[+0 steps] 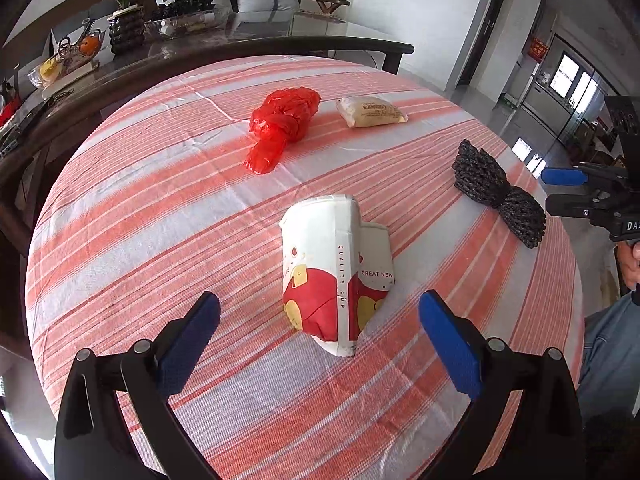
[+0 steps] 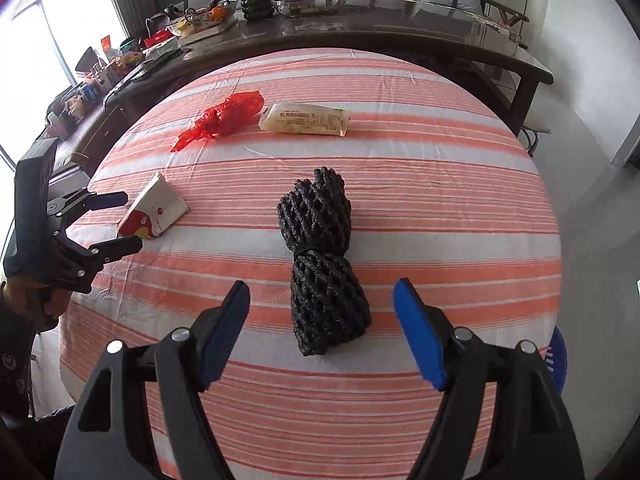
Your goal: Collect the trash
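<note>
Left wrist view: flattened paper cup (image 1: 334, 272) is being framed on the striped tablecloth (image 1: 140, 208) between the left gripper (image 1: 320, 312), spread wide. Black foam net (image 2: 320, 264) is being flanked by the right gripper (image 2: 322, 300), likewise wide, empty.

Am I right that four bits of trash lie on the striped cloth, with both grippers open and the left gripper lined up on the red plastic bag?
Not quite. The left gripper is lined up on the flattened paper cup, not the red plastic bag, which lies farther back beside the wrapper; the left wrist view shows it. The rest holds: four pieces on the striped cloth, both grippers open, the right gripper over the black netting.
</note>
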Motion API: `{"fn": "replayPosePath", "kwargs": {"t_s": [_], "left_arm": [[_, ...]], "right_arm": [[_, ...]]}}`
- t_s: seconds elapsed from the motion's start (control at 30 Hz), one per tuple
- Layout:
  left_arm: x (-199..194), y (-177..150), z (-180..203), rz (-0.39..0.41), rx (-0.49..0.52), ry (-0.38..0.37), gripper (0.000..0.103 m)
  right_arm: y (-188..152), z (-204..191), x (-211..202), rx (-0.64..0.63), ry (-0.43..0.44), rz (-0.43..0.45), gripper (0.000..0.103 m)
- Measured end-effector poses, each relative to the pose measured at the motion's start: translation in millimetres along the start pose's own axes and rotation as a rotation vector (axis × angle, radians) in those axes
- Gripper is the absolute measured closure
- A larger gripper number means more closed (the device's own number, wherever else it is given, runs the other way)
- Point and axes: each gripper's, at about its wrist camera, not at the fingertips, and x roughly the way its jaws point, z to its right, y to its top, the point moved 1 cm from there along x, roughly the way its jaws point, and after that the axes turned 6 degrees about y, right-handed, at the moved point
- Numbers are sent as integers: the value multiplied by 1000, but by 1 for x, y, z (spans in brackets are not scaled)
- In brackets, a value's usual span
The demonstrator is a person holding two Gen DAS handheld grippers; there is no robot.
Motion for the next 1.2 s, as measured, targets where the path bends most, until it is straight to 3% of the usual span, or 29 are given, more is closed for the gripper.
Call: {"fn": "replayPosePath", "kwargs": {"t_s": [0.1, 0.17, 0.33, 0.43, 0.47, 0.5, 0.53, 0.67, 0.97, 1.2], "left_arm": [[-6, 6, -1, 4, -1, -12, 5], [-4, 12, 4, -18, 26, -4, 11], [20, 19, 18, -104, 116, 77, 17], [23, 20, 21, -114, 124, 95, 18], [23, 20, 22, -111, 127, 94, 22], [22, 20, 24, -110, 130, 90, 26], [22, 20, 25, -111, 132, 78, 42], [16, 21, 28, -95, 124, 50, 75], [-9, 37, 58, -22, 89, -64, 76], [-17, 57, 143, 14, 161, -178, 76]], "right_arm": [[10, 2, 7, -11, 28, -36, 29], [16, 1, 16, -16, 33, -61, 29], [30, -4, 39, -76, 7, -127, 29], [32, -3, 52, -94, -9, -180, 29], [31, -5, 55, -101, -13, -194, 36], [30, -5, 57, -104, -5, -214, 55], [29, -4, 56, -97, 0, -221, 66], [26, -3, 36, -70, 13, -157, 70], [13, 24, -11, 56, 91, -30, 70], [-13, 96, -64, 226, 54, 87, 70]]}}
